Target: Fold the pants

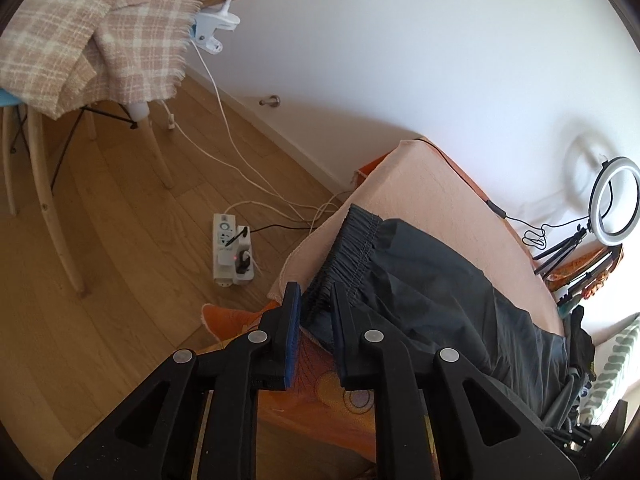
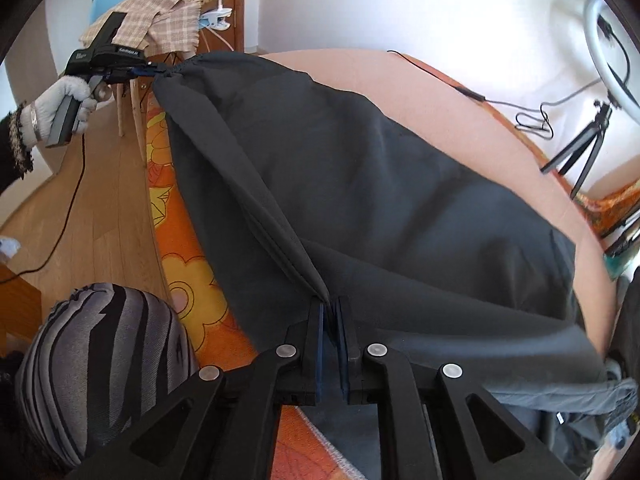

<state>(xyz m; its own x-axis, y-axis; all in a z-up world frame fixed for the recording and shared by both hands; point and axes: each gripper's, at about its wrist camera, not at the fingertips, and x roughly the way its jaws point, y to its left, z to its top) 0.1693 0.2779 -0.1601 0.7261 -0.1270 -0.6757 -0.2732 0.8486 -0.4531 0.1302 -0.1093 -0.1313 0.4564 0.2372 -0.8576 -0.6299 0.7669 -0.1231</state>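
Dark grey pants [image 2: 380, 184] lie spread over a peach cloth [image 2: 440, 92] on a raised surface. My left gripper [image 1: 316, 296] is shut on the gathered elastic waistband [image 1: 352, 248] at its near corner. In the right wrist view that same left gripper [image 2: 154, 69], held by a gloved hand [image 2: 68, 96], pulls the waistband corner taut off the surface's left edge. My right gripper [image 2: 331, 310] is shut on a bunched fold of the pants' fabric at the near edge. Creases run from that pinch up to the waistband corner.
An orange flowered cover [image 2: 180, 240] hangs below the peach cloth. On the wooden floor lies a power strip [image 1: 232, 252] with cables. A chair draped with a plaid blanket [image 1: 100, 40] stands at far left. A ring light [image 1: 616, 200] on a tripod is at the right. A striped grey-black bulge [image 2: 108, 360] sits lower left.
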